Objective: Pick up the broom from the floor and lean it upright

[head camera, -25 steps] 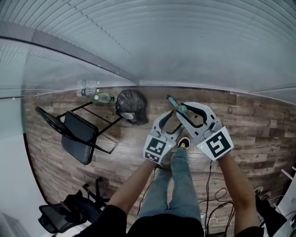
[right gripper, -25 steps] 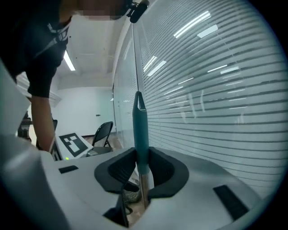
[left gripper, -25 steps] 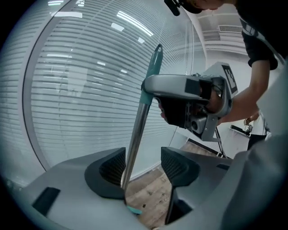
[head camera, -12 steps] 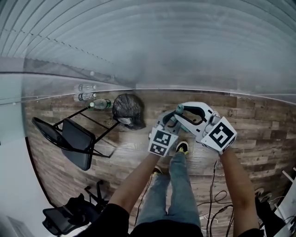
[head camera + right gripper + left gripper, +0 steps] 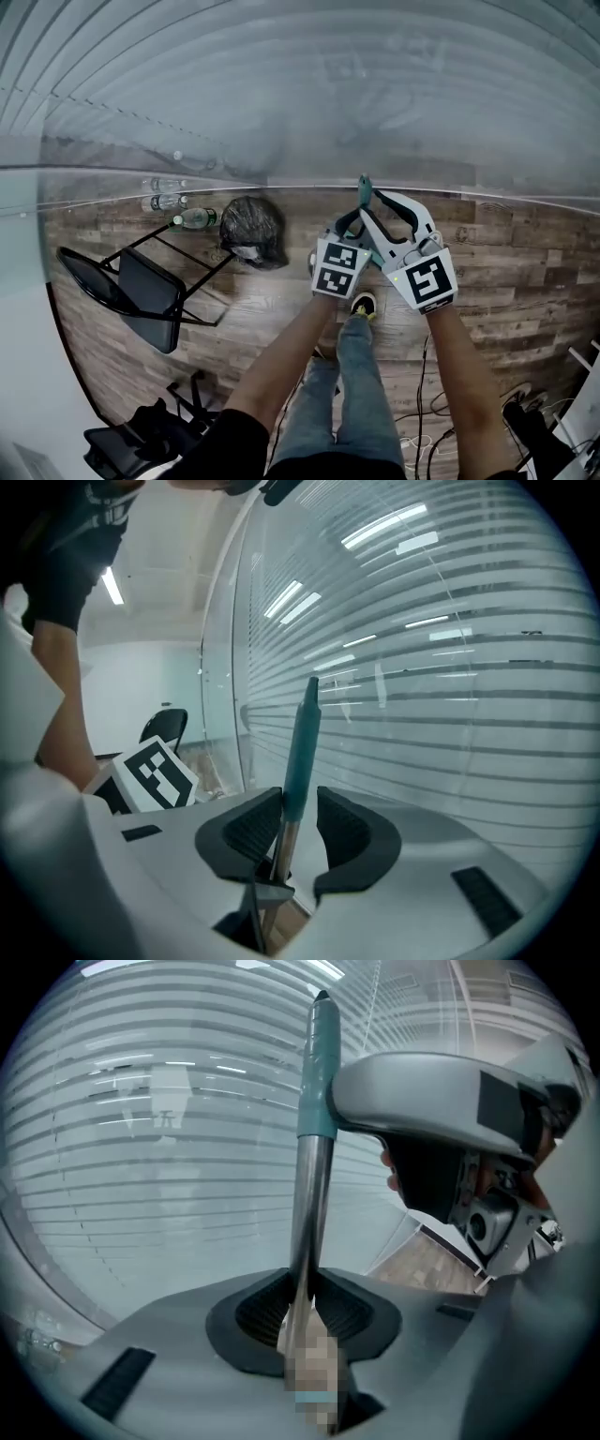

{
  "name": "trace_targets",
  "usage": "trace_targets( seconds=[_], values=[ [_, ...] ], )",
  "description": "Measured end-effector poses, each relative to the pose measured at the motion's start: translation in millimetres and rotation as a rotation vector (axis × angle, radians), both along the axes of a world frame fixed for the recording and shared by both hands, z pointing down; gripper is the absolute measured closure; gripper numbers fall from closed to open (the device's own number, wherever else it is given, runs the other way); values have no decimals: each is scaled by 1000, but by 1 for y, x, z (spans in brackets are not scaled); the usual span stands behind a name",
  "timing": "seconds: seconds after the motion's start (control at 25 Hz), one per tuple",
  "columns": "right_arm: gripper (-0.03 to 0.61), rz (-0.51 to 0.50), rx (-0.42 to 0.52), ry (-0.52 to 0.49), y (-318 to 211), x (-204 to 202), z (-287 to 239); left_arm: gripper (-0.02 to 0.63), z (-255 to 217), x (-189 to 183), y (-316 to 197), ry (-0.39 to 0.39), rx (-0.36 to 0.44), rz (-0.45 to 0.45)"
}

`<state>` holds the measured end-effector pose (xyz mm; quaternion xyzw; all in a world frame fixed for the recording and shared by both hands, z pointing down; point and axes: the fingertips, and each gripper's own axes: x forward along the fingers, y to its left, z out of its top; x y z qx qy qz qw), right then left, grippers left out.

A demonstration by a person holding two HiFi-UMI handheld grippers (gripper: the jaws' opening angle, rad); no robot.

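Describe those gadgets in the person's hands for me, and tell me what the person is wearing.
The left claw and right claw are smooth pale grey shells with curved arms, tipped with black ribbed pads. Each carries a white cube printed with black square markers. The person wears black short sleeves and blue jeans.

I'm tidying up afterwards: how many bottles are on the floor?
3, by the wall left of the black bag: far bottle, middle bottle, near bottle. The bag may hide more.
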<state>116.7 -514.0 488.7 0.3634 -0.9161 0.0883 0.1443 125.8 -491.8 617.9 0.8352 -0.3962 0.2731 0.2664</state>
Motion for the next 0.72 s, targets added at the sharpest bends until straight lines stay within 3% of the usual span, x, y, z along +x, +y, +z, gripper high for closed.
trace_targets(
  seconds=[0.28,0.72],
  values=[
    [468,67,-25,49,-11,14,23,512,13,6,-21,-20,-49,-22],
    [486,159,-38,87,-23,33,30,512,17,22,-30,-91,-13,45]
  ],
)
